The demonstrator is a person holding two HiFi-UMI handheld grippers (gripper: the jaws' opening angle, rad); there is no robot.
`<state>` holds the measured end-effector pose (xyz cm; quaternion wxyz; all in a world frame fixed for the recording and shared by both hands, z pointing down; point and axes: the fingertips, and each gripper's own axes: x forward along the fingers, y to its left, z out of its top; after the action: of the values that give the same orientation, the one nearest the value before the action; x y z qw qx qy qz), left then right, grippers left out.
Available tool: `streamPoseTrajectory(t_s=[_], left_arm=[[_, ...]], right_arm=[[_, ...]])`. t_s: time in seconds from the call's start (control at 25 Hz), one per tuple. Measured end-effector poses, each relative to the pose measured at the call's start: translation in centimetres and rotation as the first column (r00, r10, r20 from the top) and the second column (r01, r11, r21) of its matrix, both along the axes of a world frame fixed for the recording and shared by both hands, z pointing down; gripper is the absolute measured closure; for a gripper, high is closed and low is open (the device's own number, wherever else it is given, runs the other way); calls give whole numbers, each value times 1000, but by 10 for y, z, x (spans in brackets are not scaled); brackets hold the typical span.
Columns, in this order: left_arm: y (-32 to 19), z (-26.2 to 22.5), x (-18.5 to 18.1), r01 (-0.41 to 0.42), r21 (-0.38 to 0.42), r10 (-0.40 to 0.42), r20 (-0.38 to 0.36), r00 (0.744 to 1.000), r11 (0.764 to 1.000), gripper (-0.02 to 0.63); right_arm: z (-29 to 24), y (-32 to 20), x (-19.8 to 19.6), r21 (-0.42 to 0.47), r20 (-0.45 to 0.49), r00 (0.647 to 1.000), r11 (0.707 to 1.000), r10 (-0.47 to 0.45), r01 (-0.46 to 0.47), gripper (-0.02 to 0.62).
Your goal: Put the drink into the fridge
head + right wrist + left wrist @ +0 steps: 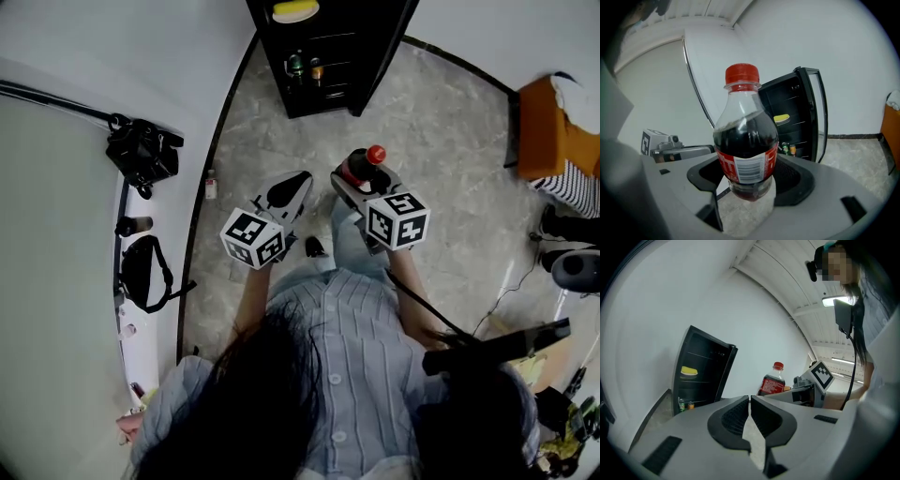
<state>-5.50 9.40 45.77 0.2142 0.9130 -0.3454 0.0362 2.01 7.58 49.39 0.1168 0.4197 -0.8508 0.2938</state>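
Mostly full, so we judge the bottle (pixel 745 140) heavyish and slick; our right claw (pixel 750 177) pinches it low down, left claw (pixel 750 405) closed, empty.

Fridge (pixel 366 47) seemingly common to all views

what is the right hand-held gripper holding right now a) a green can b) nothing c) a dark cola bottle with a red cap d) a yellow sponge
C: in the right gripper view the right hand-held gripper has its jaws closed on the lower body of the red-capped cola bottle, which stands upright between them.
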Motion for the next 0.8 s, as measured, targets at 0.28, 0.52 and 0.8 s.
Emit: streamPoseTrajectory(t_s=[0.28,0.52,0.8], left_arm=[[-78,-5,26,-21,-1,21,-4,1000,1000,600],[-137,-12,39,-1,5,1,8,1000,1000,600],[-186,-4,67,-2,-15,3,22,1000,1000,600]], right_arm=[[-1,-79,19,-2,-15,1000,1000,-19,19,298],[-2,-133,33,-2,-16,999,999,-46,46,298],[8,-187,54,-11,-13,997,997,-77,77,298]])
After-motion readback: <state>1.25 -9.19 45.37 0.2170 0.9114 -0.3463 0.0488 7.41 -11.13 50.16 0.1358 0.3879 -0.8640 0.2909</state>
